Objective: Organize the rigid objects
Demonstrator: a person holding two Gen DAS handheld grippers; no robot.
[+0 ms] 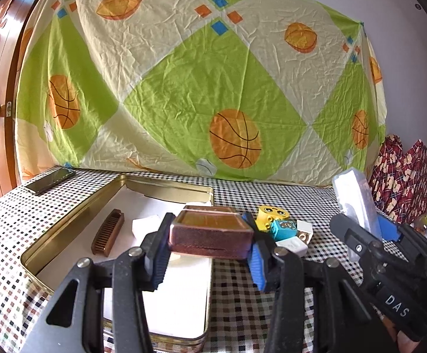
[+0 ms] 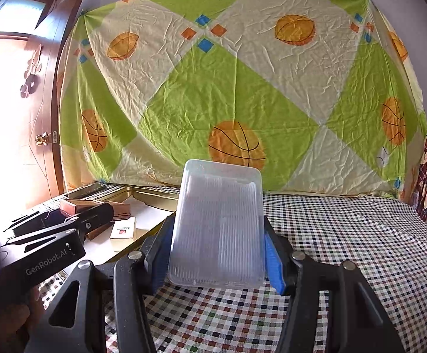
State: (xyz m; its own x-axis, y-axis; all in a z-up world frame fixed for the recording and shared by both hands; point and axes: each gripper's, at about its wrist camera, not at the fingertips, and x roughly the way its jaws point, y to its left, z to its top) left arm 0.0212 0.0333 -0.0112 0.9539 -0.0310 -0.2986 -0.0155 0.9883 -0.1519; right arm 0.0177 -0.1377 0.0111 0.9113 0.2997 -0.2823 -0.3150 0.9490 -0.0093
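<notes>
**Boxes held up over checked table**

Big sheet (image 1: 184, 88) with orange balls, hanging behind. Checked cloth (image 2: 345, 250) spread over the table below. Long gold tin (image 1: 75, 223) lying open on the left side, white paper inside, brown comb (image 1: 109, 232) flat on that paper. Small white card box (image 2: 123, 231) in the tin too.

Left gripper (image 1: 210, 250) up over the tin's near end, fingers part way open and pressed tight on both ends of a shiny copper box (image 1: 210, 235), lifted clear of the paper. Right gripper (image 2: 217, 253) over bare cloth to the right of the tin, fingers a bit wider, squeezing a clear plastic box (image 2: 219, 226) by its two long sides, tipped up on end.

Little pile of toy blocks (image 1: 284, 229) on the cloth just beside the tin: yellow, teal, white. Dark phone (image 1: 50, 181) far back at the left corner.
</notes>
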